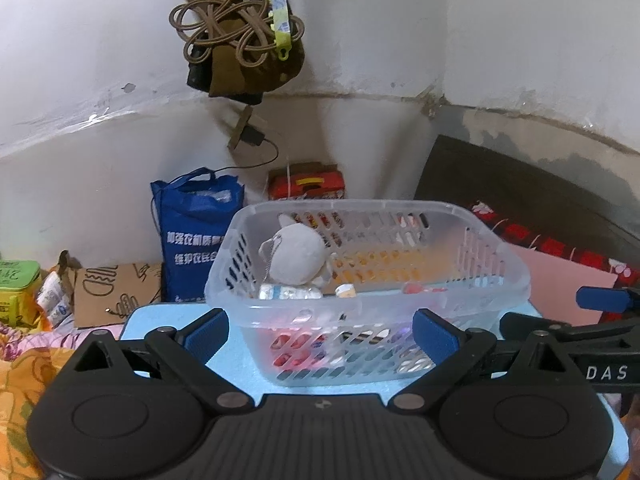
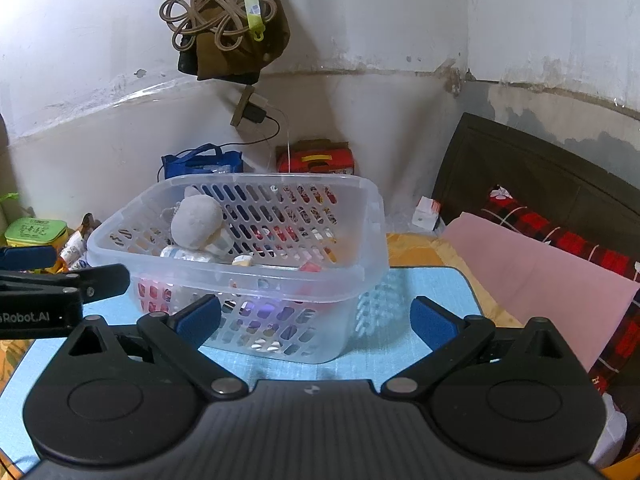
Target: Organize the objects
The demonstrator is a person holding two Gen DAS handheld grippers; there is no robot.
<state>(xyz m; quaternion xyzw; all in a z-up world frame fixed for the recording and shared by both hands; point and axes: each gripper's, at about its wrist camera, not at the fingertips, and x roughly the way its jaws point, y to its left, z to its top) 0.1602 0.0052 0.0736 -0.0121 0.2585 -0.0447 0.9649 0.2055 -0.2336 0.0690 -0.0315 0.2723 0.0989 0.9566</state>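
A clear plastic slotted basket [image 1: 496, 276] stands on a light blue mat [image 1: 240, 360]. It also shows in the right wrist view [image 2: 372, 240] on the mat [image 2: 420, 304]. Inside lie a grey plush toy [image 1: 296, 254] [image 2: 196, 220], a small plastic bottle [image 1: 290, 292] [image 2: 188, 256] and several small items. My left gripper [image 1: 322, 328] is open and empty, just in front of the basket's near wall. My right gripper [image 2: 316, 318] is open and empty, near the basket's front right corner. Each gripper shows at the edge of the other's view.
A blue bag [image 1: 196, 232] and a red box [image 1: 308, 186] stand by the wall behind. A green tin [image 2: 36, 232] and packets lie at the left. A pink blanket [image 2: 540, 280] and dark headboard [image 2: 540, 176] are at the right. Cords hang on the wall [image 1: 236, 28].
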